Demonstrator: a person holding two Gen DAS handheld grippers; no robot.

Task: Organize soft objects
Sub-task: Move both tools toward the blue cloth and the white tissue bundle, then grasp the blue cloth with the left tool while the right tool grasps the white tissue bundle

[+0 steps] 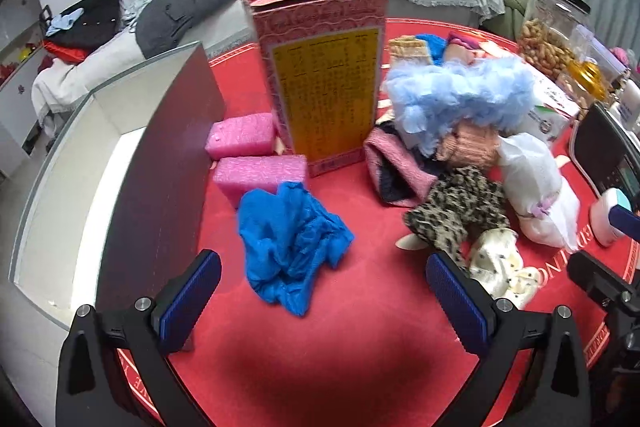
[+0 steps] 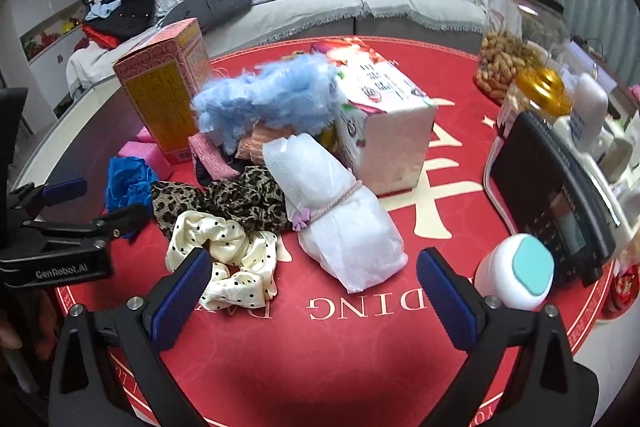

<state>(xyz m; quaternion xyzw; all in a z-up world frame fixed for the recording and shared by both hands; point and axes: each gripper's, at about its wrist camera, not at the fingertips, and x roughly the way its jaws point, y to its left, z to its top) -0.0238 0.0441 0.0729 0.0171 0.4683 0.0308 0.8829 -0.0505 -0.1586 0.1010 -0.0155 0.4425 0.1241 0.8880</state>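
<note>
My left gripper (image 1: 320, 287) is open and empty, just short of a crumpled blue plastic piece (image 1: 290, 239) on the red tablecloth. Two pink foam blocks (image 1: 256, 173) lie behind it. To the right is a heap of soft things: light blue fluff (image 1: 460, 95), a leopard-print cloth (image 1: 460, 211), a pink knit piece (image 1: 392, 163), a cream dotted scrunchie (image 1: 500, 267). My right gripper (image 2: 312, 291) is open and empty, in front of the cream dotted scrunchie (image 2: 224, 255) and a white tied bundle (image 2: 336, 211). The left gripper (image 2: 72, 203) shows at the left of the right wrist view.
A tall red and yellow carton (image 1: 324, 75) stands behind the foam blocks. An open grey box (image 1: 120, 167) is at the left. A white carton (image 2: 384, 123), a peanut jar (image 2: 516, 47), a black device (image 2: 552, 203) and a white bottle with teal cap (image 2: 516, 271) stand right.
</note>
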